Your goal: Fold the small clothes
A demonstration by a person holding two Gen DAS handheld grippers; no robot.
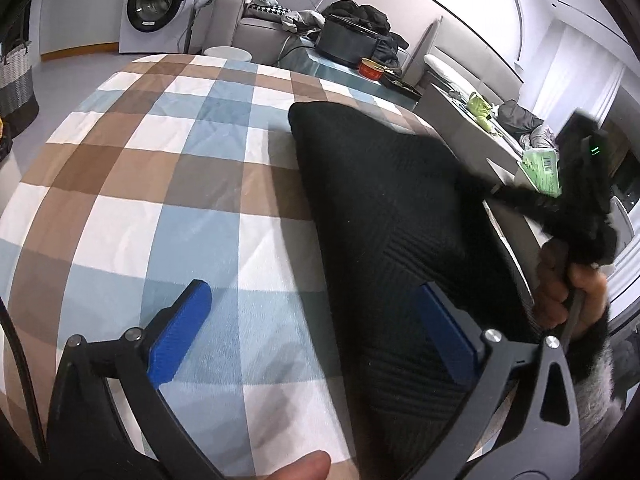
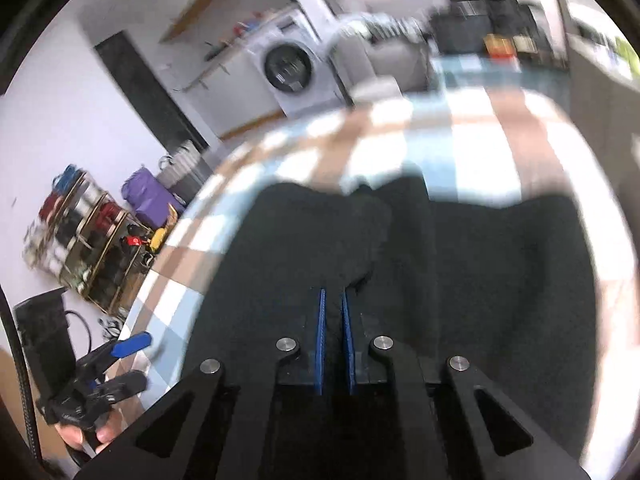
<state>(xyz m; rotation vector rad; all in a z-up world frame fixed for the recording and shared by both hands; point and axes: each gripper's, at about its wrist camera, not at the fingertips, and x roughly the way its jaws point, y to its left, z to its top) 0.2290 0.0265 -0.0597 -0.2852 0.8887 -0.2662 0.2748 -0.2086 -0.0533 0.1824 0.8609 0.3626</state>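
Black ribbed knit garment (image 1: 380, 208) fills your view, spread on the blue, brown and white checked bedcover (image 1: 160, 184), probably ready for a fold. Your right claw (image 2: 334, 304) pinches a raised edge; your left claw (image 1: 320, 336) gapes empty, one finger (image 1: 444, 332) over the fabric.

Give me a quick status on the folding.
Left gripper open, nothing between pads. Right gripper shut, apparently on black garment. Garment on checked cloth. Nothing in the way.
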